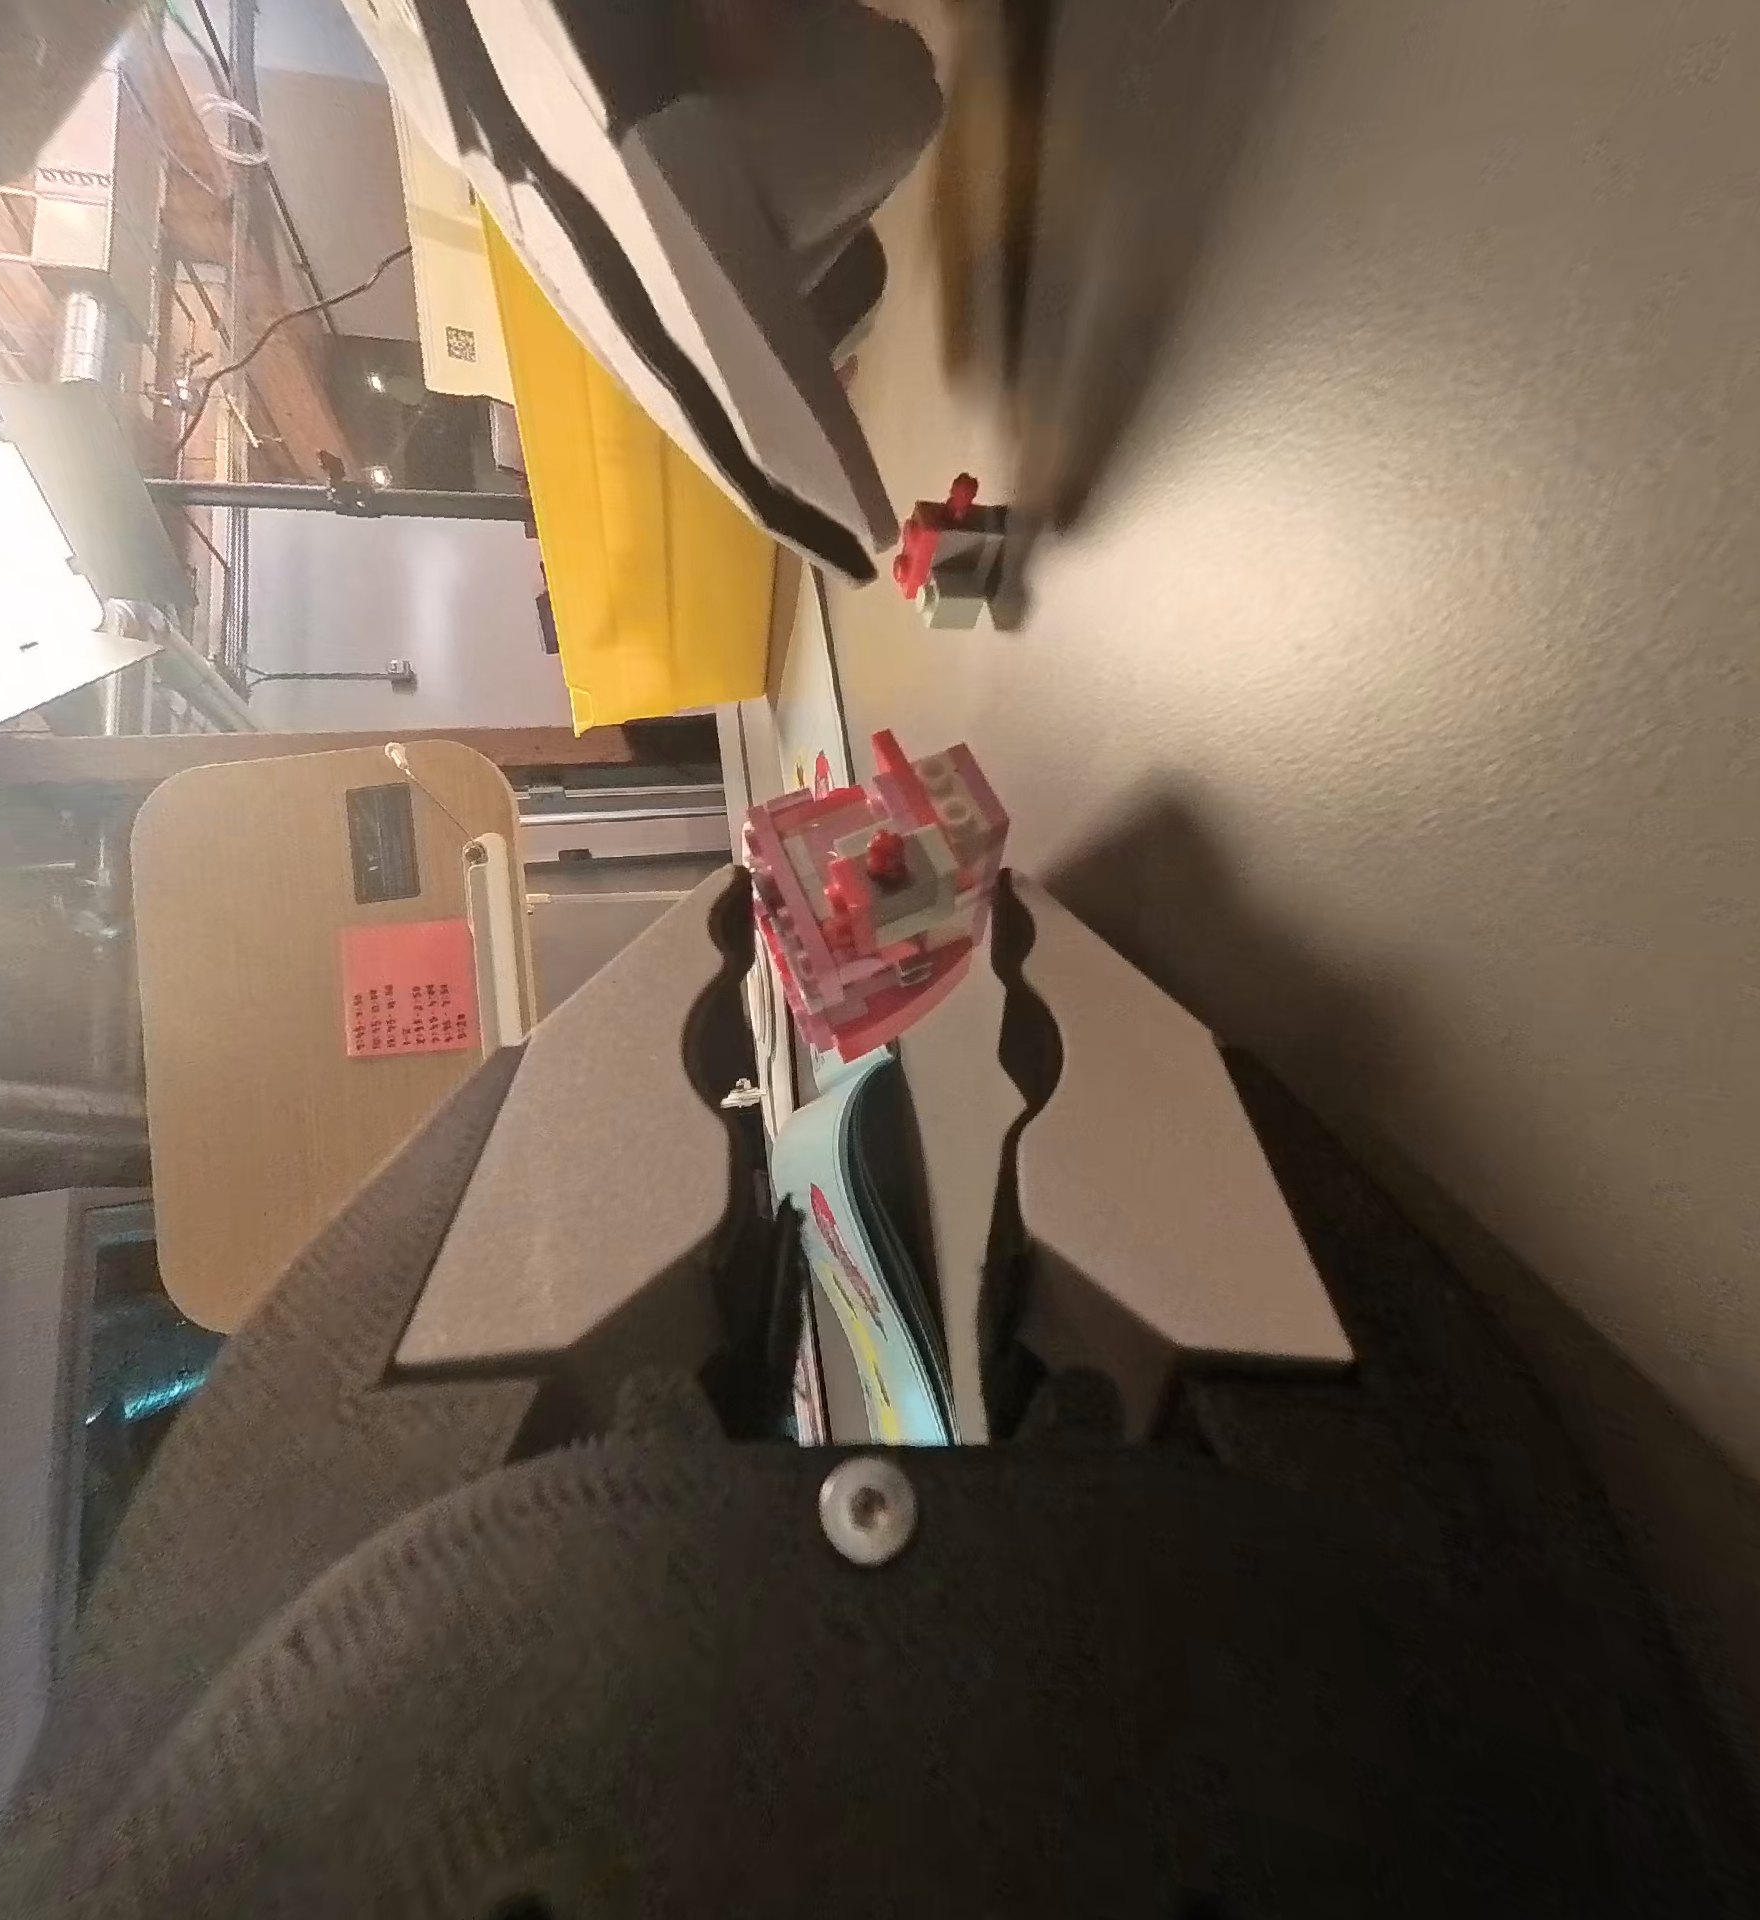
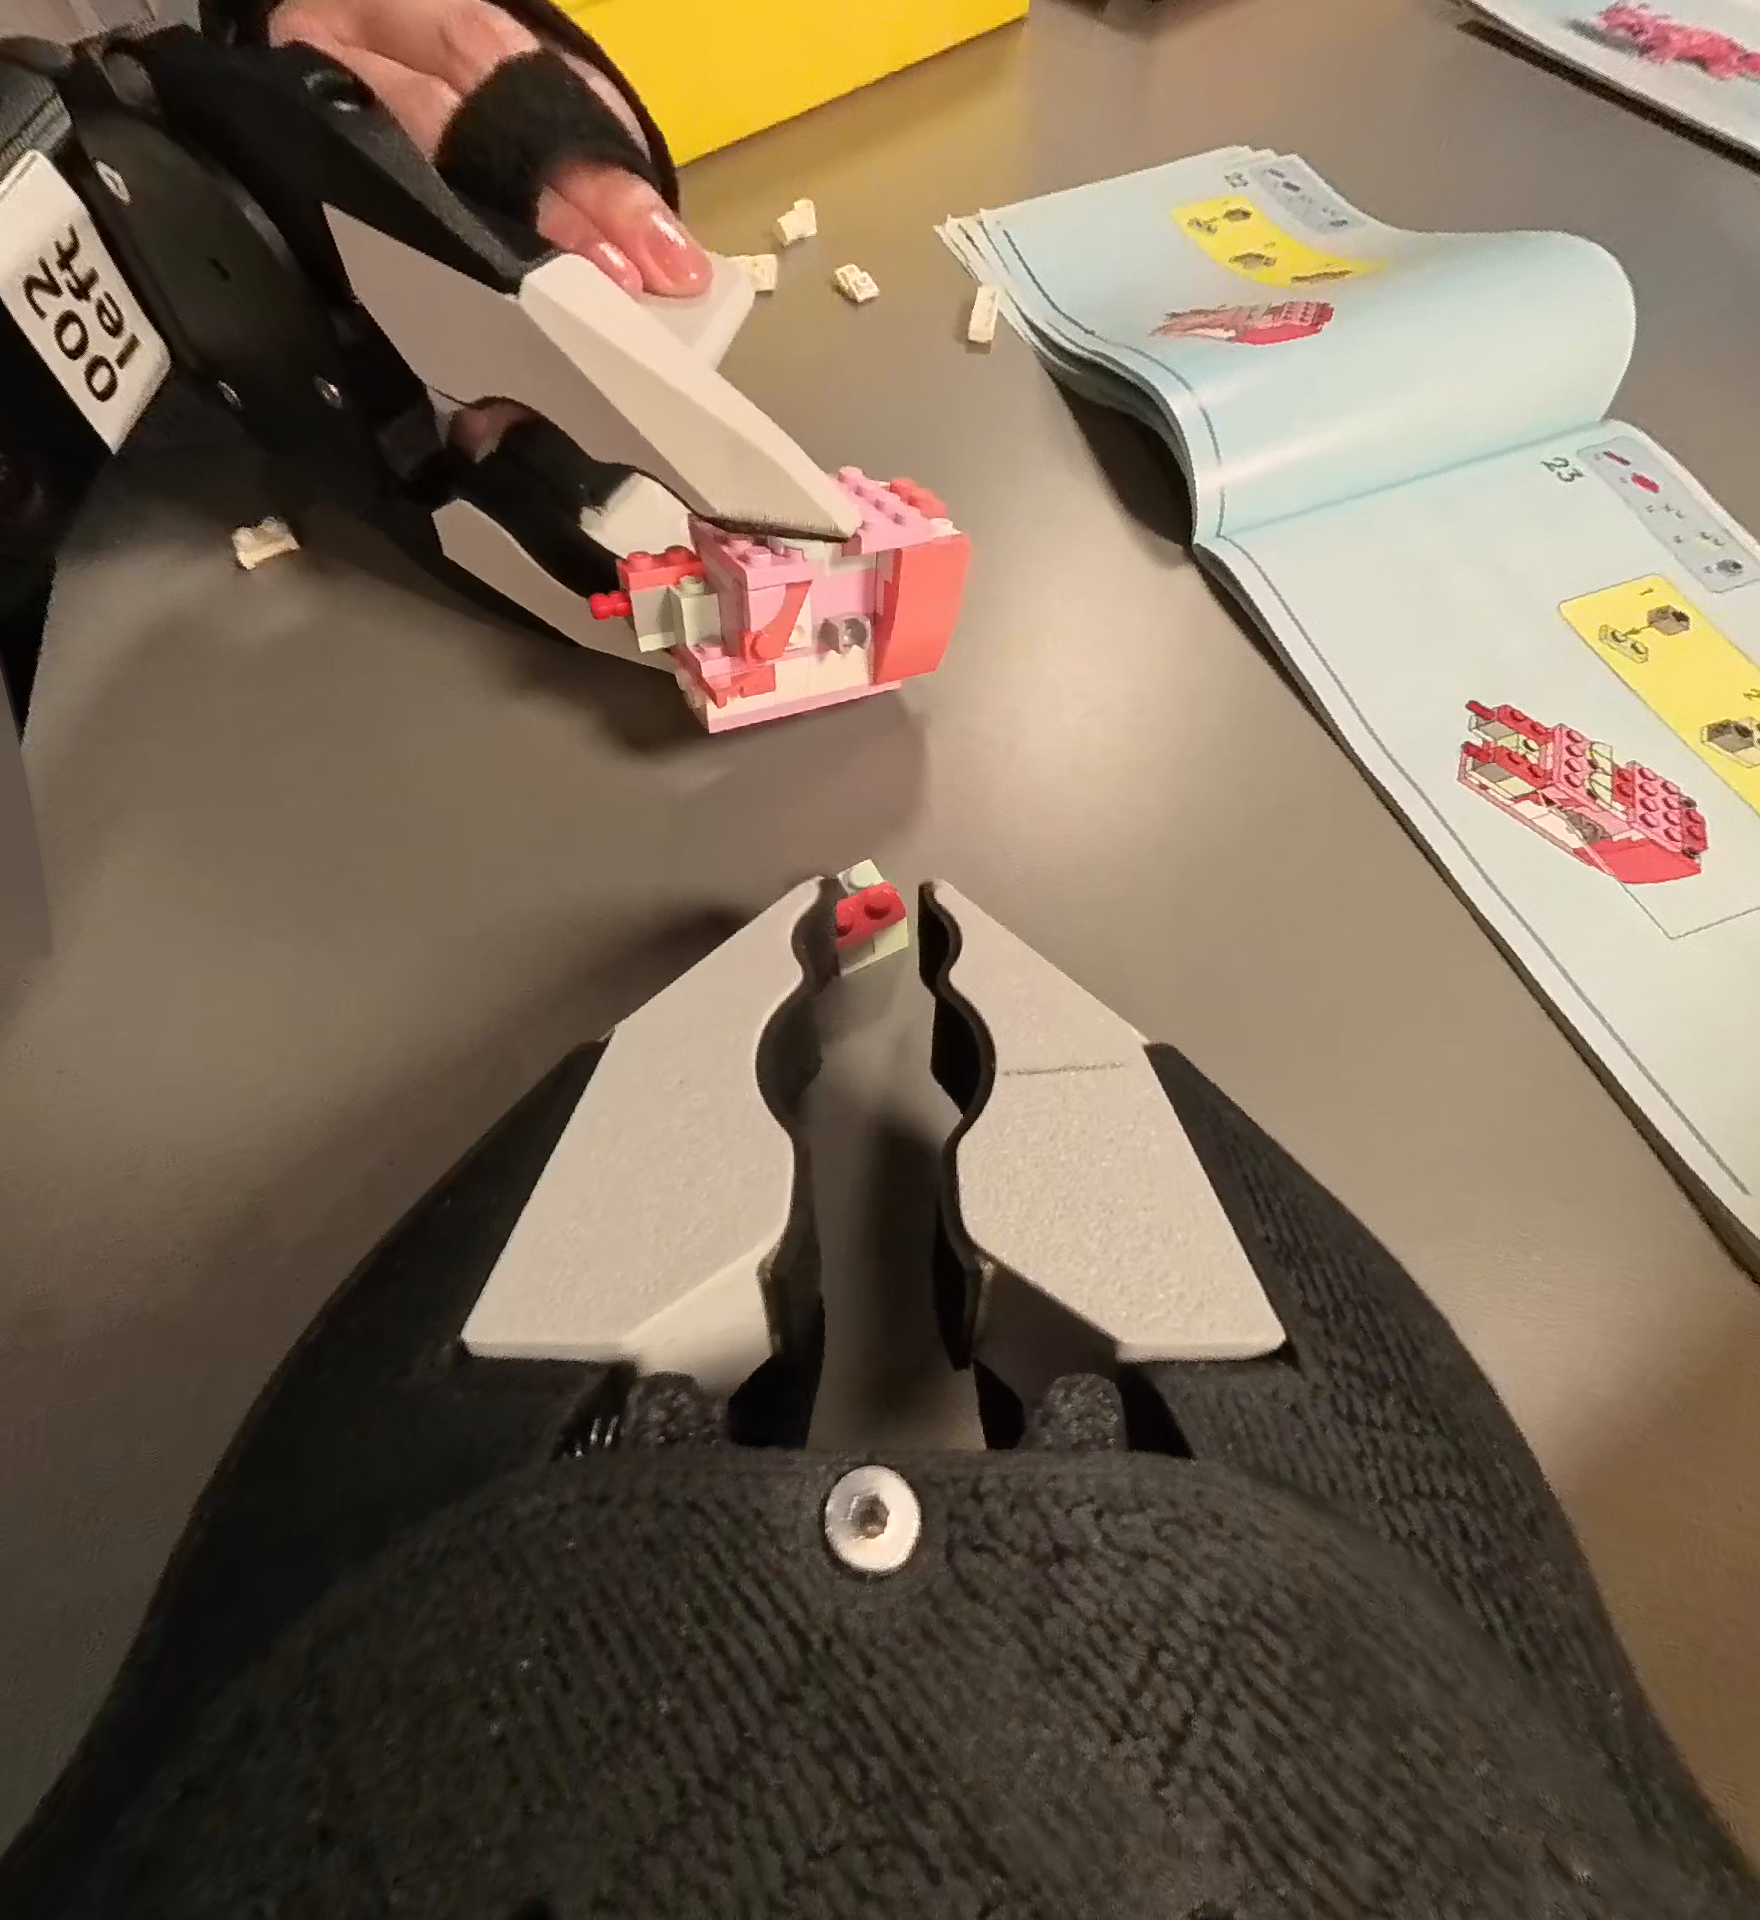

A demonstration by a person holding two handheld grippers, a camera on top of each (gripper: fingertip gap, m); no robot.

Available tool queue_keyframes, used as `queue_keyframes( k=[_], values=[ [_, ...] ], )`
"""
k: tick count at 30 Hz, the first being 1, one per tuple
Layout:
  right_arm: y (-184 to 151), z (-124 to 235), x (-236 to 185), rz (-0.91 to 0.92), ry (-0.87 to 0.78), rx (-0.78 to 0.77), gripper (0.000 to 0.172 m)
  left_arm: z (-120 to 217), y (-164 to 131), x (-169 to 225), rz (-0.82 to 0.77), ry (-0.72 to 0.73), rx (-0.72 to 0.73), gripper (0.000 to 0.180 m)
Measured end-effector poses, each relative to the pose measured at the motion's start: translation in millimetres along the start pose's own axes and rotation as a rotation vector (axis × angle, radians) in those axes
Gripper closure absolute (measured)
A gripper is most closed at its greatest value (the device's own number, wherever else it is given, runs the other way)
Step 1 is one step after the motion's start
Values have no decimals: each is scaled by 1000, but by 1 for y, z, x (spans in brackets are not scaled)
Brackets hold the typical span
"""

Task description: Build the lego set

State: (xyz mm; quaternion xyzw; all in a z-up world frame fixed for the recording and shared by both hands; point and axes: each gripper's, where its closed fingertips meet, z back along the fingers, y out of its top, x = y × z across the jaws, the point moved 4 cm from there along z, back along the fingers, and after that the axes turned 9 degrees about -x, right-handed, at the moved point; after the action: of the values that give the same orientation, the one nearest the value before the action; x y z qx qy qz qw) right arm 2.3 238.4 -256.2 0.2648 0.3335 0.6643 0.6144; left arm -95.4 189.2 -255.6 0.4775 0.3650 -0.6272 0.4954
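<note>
Left tongs (image 2: 741, 582) are clamped on a pink and red brick model (image 2: 814, 603), one grey finger (image 2: 751, 478) pressed on its studded top and the other against its underside; the model hangs tilted just above the grey surface (image 2: 336, 831). In the left wrist view the same model (image 1: 871, 894) sits between the fingertips, both of which meet its sides.

Right tongs (image 2: 868, 925) sit low over the surface with a small red and pale green brick piece (image 2: 868, 925) between the tips. One pad touches it; a thin gap shows on the other side, so the piece looks framed, not gripped. It rests on the surface, well apart from the model.

Both are hard, stiff plastic, light and smooth-sided, so they probably slip easily under a slanted pinch. The model is likely fragile at its joints: small attached bits, such as the red stud part on its end, could snap off if squeezed there. Flat opposite faces seem the safest hold for either one.

Beside them lies an open instruction booklet (image 2: 1375, 436), a few loose cream bricks (image 2: 855, 281) near a yellow box (image 2: 803, 62), and one more cream brick (image 2: 265, 540) under the left tongs' body.
</note>
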Motion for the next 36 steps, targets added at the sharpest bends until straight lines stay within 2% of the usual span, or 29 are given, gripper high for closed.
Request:
queue_keyframes(
  k=[15,23,30,33,36],
  values=[
    [-2,-3,-3,21,8,-32,155,0,0,1,-3,3,-3,136],
    [-5,-7,-2,43,-54,-72,155,-1,-1,1,4,5,-9,135],
    [-6,-7,3,20,-101,-82,156,-11,-19,-1,49,13,-146,136],
    [-7,-8,3,14,-106,-94,164,-13,-24,-1,72,15,-177,135],
    [-6,-9,5,-20,-132,-94,166,-15,-23,0,57,20,-204,135]
  ],
)
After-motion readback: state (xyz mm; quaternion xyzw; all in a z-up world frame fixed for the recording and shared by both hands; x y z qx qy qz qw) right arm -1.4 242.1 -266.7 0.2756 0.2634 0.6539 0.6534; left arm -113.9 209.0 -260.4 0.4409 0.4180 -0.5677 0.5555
